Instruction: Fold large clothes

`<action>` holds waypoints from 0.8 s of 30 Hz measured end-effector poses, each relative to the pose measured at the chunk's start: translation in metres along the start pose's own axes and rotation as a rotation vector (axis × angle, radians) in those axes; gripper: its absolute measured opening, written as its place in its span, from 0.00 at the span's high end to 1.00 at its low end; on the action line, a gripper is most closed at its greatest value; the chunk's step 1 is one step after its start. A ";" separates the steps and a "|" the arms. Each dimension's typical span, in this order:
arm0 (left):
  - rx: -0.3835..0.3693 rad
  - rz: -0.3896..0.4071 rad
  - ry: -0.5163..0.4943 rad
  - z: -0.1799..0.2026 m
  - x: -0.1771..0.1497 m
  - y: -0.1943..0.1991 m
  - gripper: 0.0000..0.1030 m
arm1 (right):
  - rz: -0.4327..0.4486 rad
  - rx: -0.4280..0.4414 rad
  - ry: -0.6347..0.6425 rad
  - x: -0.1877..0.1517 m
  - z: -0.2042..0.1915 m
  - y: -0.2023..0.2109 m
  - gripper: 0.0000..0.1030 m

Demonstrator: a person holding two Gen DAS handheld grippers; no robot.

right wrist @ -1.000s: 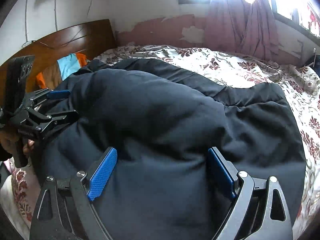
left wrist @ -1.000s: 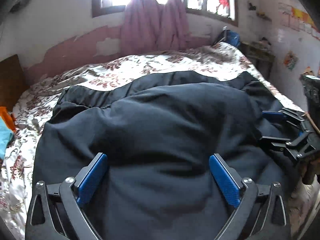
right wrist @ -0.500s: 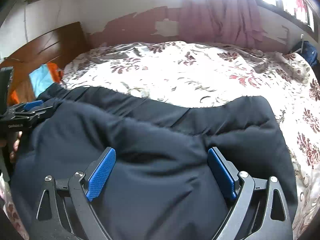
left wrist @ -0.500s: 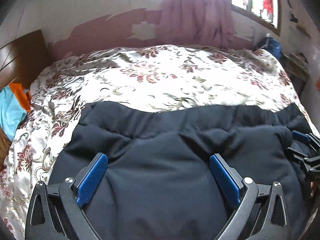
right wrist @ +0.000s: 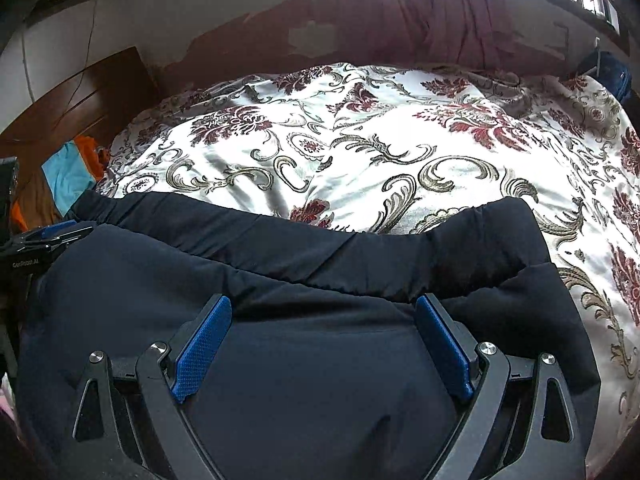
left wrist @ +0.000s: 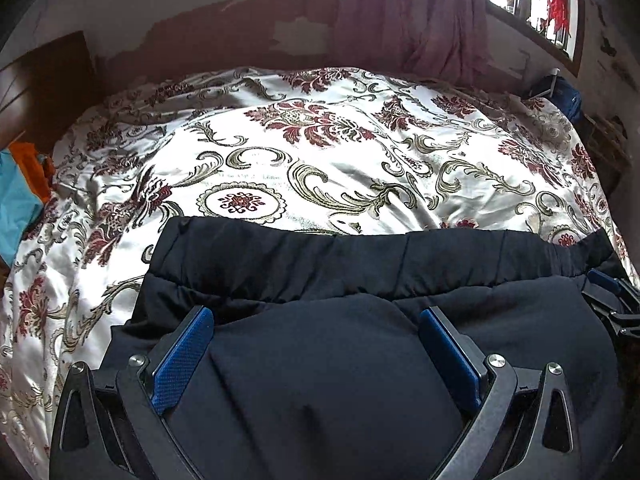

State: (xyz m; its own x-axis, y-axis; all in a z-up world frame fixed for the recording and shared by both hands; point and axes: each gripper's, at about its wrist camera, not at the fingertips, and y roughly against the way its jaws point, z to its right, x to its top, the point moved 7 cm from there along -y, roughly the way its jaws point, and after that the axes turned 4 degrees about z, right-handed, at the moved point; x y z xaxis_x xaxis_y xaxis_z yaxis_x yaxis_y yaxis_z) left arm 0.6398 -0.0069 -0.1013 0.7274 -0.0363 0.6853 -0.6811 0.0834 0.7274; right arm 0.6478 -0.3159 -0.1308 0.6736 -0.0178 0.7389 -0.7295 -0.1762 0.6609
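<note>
A dark navy padded garment (left wrist: 400,264) lies on the bed, with an upper layer doubled over a lower one whose gathered hem shows beyond it. My left gripper (left wrist: 316,314) has its jaws set wide, shut on a thick bulge of this garment that fills the gap between the blue pads (left wrist: 184,356). In the right wrist view, my right gripper (right wrist: 323,300) holds the garment (right wrist: 280,248) the same way. Each gripper shows in the other's view: the right gripper (left wrist: 612,300) at the garment's right edge, the left gripper (right wrist: 44,236) at its left edge.
A white bedspread (left wrist: 320,160) with red and olive flowers covers the bed beyond the garment. A wooden headboard (right wrist: 80,92) stands at the left with orange and turquoise cloth (right wrist: 68,168) beside it. A pink curtain (left wrist: 420,20) hangs on the far wall and a blue bag (left wrist: 560,92) sits at the far right.
The garment, puffed up high and reaching far across the bed, has come down and drawn nearer with both grippers. Much more bedspread shows. Both grippers tipped downward.
</note>
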 end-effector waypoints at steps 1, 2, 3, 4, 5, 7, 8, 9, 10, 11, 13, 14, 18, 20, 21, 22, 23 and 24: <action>-0.001 -0.003 0.004 0.000 0.000 -0.002 0.00 | -0.004 0.002 -0.001 0.000 0.000 -0.002 0.12; -0.002 -0.004 0.007 0.000 0.000 -0.004 0.00 | -0.006 0.004 -0.002 -0.001 0.000 -0.003 0.12; -0.003 -0.005 0.010 -0.001 -0.001 -0.006 0.00 | -0.006 0.008 -0.006 -0.001 0.000 -0.004 0.12; -0.004 -0.005 0.013 -0.001 -0.001 -0.006 0.00 | -0.003 0.014 -0.011 -0.001 0.000 -0.004 0.11; -0.006 -0.003 0.016 -0.001 -0.001 -0.007 0.00 | -0.001 0.018 -0.013 -0.002 0.000 -0.004 0.11; -0.009 0.005 0.022 -0.001 -0.002 -0.007 0.00 | 0.007 0.023 -0.018 -0.003 0.001 -0.006 0.11; -0.011 0.008 0.023 -0.002 -0.002 -0.007 0.00 | 0.011 0.022 -0.018 -0.004 0.001 -0.006 0.11; -0.013 0.010 0.026 -0.002 -0.002 -0.007 0.00 | 0.013 0.020 -0.018 -0.004 0.000 -0.006 0.11; -0.015 0.013 0.029 -0.002 -0.002 -0.007 0.00 | 0.015 0.016 -0.016 -0.005 0.000 -0.007 0.11; -0.019 0.019 0.033 -0.002 -0.002 -0.008 0.00 | 0.016 0.012 -0.013 -0.005 -0.001 -0.007 0.11; -0.022 0.024 0.040 -0.002 -0.002 -0.009 0.00 | 0.018 0.007 -0.009 -0.006 -0.002 -0.008 0.11; -0.023 0.028 0.043 -0.002 -0.002 -0.009 0.00 | 0.020 0.008 -0.008 -0.006 -0.001 -0.008 0.11; -0.019 0.037 0.046 -0.002 -0.003 -0.011 0.00 | 0.025 0.009 -0.010 -0.006 -0.001 -0.009 0.10; -0.020 0.037 0.046 -0.001 -0.004 -0.011 0.00 | 0.024 0.009 -0.009 -0.006 0.000 -0.009 0.10; -0.022 0.038 0.048 -0.002 -0.004 -0.011 0.00 | 0.024 0.008 -0.008 -0.006 0.000 -0.009 0.10; -0.021 0.038 0.047 -0.002 -0.004 -0.011 0.00 | 0.024 0.008 -0.008 -0.006 0.000 -0.009 0.10; -0.021 0.039 0.047 -0.001 -0.004 -0.011 0.00 | 0.024 0.008 -0.007 -0.006 0.000 -0.009 0.10; -0.020 0.040 0.046 -0.001 -0.004 -0.011 0.00 | 0.023 0.008 -0.007 -0.006 0.000 -0.009 0.10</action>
State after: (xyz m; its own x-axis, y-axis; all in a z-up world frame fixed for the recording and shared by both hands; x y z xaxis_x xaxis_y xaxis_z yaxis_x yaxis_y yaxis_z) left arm 0.6447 -0.0067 -0.1121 0.7029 0.0136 0.7111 -0.7084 0.1038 0.6982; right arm 0.6502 -0.3139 -0.1414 0.6575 -0.0289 0.7529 -0.7440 -0.1832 0.6426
